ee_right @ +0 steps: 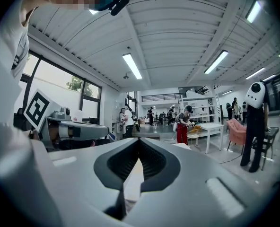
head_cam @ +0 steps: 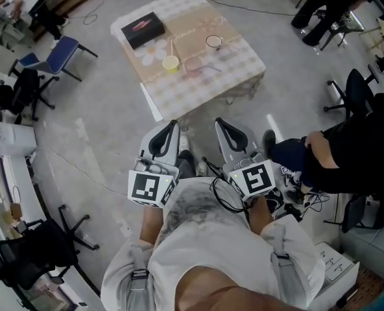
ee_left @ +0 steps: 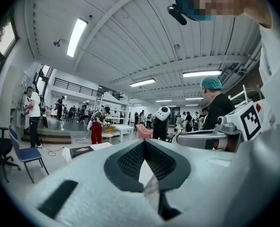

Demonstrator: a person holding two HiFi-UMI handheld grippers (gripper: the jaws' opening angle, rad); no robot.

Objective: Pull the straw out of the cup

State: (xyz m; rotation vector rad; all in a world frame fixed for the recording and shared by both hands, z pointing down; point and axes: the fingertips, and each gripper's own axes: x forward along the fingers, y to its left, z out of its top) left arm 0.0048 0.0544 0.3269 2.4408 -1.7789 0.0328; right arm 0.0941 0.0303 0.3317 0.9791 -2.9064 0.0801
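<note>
Closest to the lens, the person's pale shirt (head_cam: 205, 238) is filling the bottom of the head view, and both tools are poking out level just in front of it

So, the straw (head_cam: 170, 48): as far as I can make out it's standing in the yellow cup (head_cam: 170, 63), a thin pale stick rising out of it. It's tiny from up here, so I'm not swearing to it. That cup is sitting on the bench (head_cam: 237, 70), which is wearing a checked cloth, well ahead of the tools and touching neither. Near the cup, a black box (head_cam: 143, 30) is lying toward the bench's left corner, and a clear cup (head_cam: 214, 41) is standing off to the right. Something thin and pinkish is lying between the two cups, can't tell what.

Coming back toward the body, the left tool (head_cam: 171, 127) is hanging over the grey floor (head_cam: 101, 128). In its own view the left tool (ee_left: 144, 142) is showing its jaws together at the tips, nothing between them. Same deal with the right tool (head_cam: 222, 124): jaws meeting at the tips and gripping nothing. They're sitting side by side, near each other but apart, each carrying its marker cube (head_cam: 152, 188).

Further out, a blue chair (head_cam: 56, 57) is standing left of the bench, and a person in dark clothes (head_cam: 348, 154) is sitting at the right edge
</note>
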